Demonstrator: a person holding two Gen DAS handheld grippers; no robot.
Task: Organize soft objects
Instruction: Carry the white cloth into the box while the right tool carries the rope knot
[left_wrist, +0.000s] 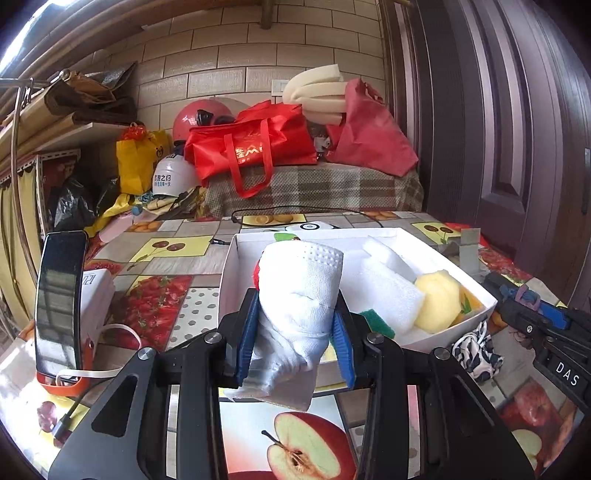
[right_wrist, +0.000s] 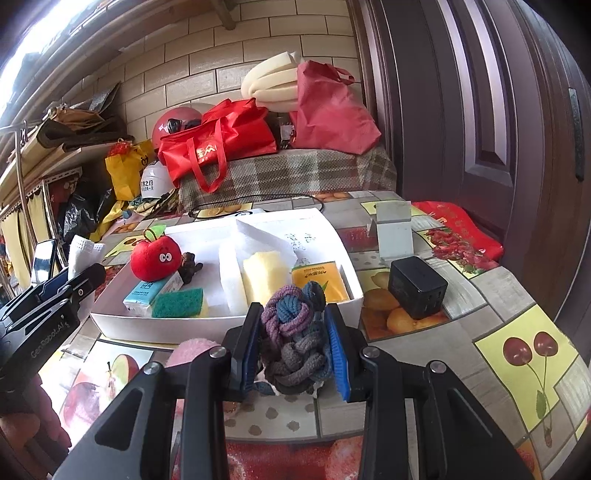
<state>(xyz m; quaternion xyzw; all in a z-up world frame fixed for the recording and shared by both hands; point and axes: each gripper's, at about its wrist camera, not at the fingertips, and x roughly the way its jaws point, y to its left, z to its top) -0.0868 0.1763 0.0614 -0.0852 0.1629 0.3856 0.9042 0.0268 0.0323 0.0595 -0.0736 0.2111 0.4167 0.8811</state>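
Observation:
My left gripper (left_wrist: 295, 328) is shut on a rolled white cloth (left_wrist: 299, 299), held upright just in front of the white box (left_wrist: 227, 280); the cloth (right_wrist: 83, 253) and left gripper (right_wrist: 51, 295) also show at the left of the right wrist view. My right gripper (right_wrist: 293, 343) is shut on a knotted rope ball (right_wrist: 295, 332) of purple, blue and grey, near the front wall of the white box (right_wrist: 221, 326). Inside the box lie a red plush apple (right_wrist: 157, 256), a green scouring sponge (right_wrist: 179, 302), a yellow sponge (right_wrist: 264, 277), white foam (right_wrist: 231, 284) and a tissue pack (right_wrist: 147, 293).
A phone (left_wrist: 59, 302) stands on an orange holder at the left. A black charger block (right_wrist: 417, 286) and a grey stand (right_wrist: 394, 234) sit right of the box. A black-and-white cloth scrap (left_wrist: 476, 350) lies by the box corner. A pink fuzzy item (right_wrist: 192, 350) lies below it. Bags crowd the bench behind.

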